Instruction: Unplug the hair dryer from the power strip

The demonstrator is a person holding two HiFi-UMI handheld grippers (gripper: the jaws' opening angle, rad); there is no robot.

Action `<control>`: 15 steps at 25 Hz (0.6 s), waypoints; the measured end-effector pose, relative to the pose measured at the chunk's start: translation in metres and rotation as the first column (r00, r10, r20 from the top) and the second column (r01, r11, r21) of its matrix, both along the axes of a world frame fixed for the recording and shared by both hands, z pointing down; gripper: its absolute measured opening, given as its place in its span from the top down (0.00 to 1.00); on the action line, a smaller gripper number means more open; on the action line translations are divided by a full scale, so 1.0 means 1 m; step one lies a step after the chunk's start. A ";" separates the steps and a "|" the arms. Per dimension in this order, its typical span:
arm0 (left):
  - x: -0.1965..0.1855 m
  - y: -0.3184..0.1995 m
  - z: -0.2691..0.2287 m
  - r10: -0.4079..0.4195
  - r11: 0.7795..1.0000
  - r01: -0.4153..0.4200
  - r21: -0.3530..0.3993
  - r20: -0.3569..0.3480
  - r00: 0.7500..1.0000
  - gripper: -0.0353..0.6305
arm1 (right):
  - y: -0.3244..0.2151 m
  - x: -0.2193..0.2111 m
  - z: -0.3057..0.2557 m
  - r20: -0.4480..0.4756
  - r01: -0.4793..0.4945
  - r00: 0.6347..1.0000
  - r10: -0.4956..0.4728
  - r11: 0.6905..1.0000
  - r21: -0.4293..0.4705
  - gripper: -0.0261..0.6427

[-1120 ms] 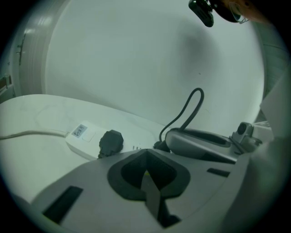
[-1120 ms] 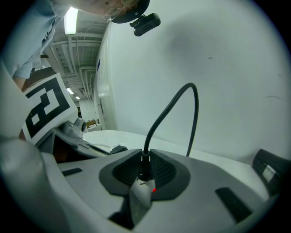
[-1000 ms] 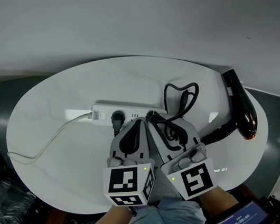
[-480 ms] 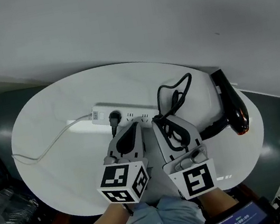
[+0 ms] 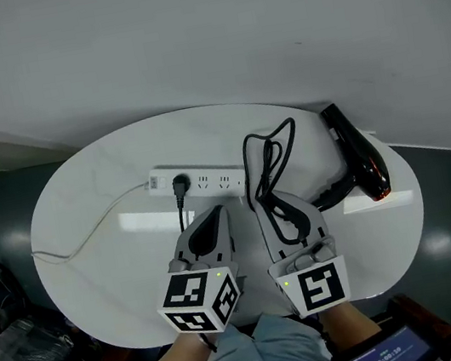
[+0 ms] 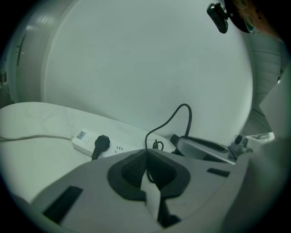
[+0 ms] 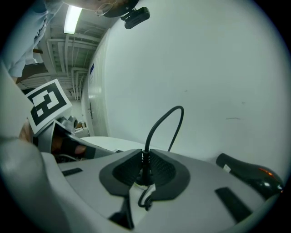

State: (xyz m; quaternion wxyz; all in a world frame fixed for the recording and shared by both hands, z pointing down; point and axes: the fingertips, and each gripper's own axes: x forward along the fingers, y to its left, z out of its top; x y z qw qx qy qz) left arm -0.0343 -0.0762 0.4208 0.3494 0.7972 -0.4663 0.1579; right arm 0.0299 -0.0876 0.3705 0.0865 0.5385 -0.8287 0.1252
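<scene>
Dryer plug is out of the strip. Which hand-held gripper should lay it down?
Right. The right hand-held gripper is shut on the hair dryer's plug, clear of the power strip. The left hand-held gripper is shut on nothing.

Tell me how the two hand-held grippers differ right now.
The right gripper clamps the black cord of the hair dryer in its fingers; the left gripper has its fingers together on nothing. The right gripper is nearer the hair dryer; the left gripper points at the power strip. Both are grey, carry marker cubes and sit over the white table.
</scene>
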 end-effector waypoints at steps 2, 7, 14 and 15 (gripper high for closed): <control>0.000 0.006 -0.005 0.009 1.000 -0.009 0.010 0.002 1.000 0.95 | 0.008 0.003 0.001 -0.005 -0.012 1.000 0.012 1.000 -0.001 0.89; 0.002 0.020 -0.015 0.043 0.998 -0.043 0.036 0.010 0.999 0.95 | 0.027 0.010 0.001 -0.018 -0.049 0.999 0.049 0.999 0.000 0.89; 0.008 0.045 -0.023 0.098 0.993 -0.099 0.059 0.017 0.995 0.95 | 0.054 0.019 0.011 -0.049 -0.089 0.995 0.088 0.996 -0.021 0.82; 0.008 0.049 -0.023 0.105 0.993 -0.106 0.061 0.019 0.994 0.95 | 0.058 0.020 0.009 -0.048 -0.100 0.994 0.099 0.995 -0.016 0.82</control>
